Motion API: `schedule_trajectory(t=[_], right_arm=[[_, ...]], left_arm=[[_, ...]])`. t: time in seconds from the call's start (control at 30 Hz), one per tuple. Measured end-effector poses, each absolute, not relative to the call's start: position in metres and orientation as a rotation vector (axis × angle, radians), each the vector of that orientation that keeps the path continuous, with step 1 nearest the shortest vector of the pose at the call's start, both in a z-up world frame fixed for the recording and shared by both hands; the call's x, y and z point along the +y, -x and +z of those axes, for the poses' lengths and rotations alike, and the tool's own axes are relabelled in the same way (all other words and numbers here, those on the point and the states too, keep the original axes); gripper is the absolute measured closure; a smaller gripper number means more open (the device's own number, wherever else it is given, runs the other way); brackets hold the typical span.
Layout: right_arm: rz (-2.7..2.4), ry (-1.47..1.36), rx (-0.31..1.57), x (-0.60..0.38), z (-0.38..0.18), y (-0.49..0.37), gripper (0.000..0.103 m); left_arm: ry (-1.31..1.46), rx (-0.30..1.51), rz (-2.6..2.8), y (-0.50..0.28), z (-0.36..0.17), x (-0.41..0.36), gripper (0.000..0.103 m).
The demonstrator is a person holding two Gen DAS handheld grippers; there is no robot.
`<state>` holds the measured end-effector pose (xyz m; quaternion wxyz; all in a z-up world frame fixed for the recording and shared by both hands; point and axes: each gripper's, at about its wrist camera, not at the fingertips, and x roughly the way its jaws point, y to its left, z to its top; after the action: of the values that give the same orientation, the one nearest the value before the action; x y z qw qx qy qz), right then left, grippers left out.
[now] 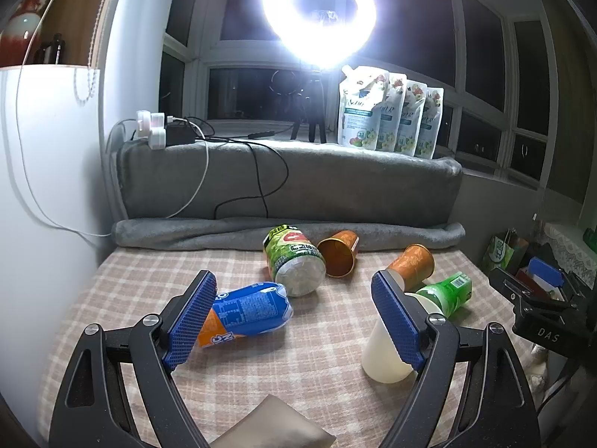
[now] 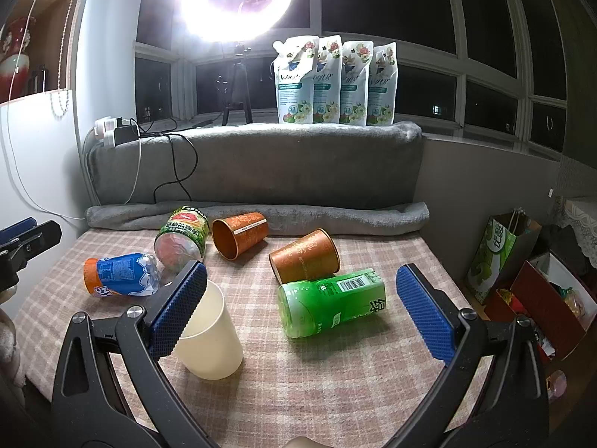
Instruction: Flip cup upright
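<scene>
A cream cup (image 2: 209, 332) stands mouth-up on the checked surface (image 2: 317, 384); two orange cups (image 2: 304, 255) lie tipped behind. Both hand-held grippers (image 2: 298, 310), (image 1: 293, 321) hang released; the right should straddle the nearer orange cup's wall before tilting.

A ring light (image 2: 235, 0) on a tripod (image 2: 237, 86) is blazing at twelve o'clock, washing out the dark window panes (image 2: 410, 11) behind it. A grey blanket (image 2: 261, 164) is draping over the ledge below, with four refill pouches (image 2: 335, 82) standing along it at one o'clock. Chargers and cables (image 2: 115, 132) are trailing down at ten o'clock beside the white wall (image 1: 44, 186). A checked cloth (image 2: 317, 373) is covering the surface at six o'clock.
</scene>
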<state>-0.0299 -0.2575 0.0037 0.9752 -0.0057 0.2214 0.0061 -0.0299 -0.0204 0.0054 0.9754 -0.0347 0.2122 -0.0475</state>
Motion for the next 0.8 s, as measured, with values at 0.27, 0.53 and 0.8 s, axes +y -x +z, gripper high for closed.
schedule_trajectory(t=[0.27, 0.53, 0.8], right_arm=[[0.014, 0.011, 0.447, -0.2571, 0.0032, 0.0299, 0.0], [0.013, 0.011, 0.447, -0.2575, 0.0024, 0.0293, 0.0], [0.015, 0.014, 0.449, -0.2571, 0.0022, 0.0291, 0.0]], left_arm=[[0.07, 0.427, -0.095, 0.0296, 0.0053, -0.0203, 0.018], [0.072, 0.433, -0.099, 0.0283, 0.0054, -0.0198, 0.018], [0.068, 0.435, -0.1, 0.0272, 0.0046, -0.0194, 0.018]])
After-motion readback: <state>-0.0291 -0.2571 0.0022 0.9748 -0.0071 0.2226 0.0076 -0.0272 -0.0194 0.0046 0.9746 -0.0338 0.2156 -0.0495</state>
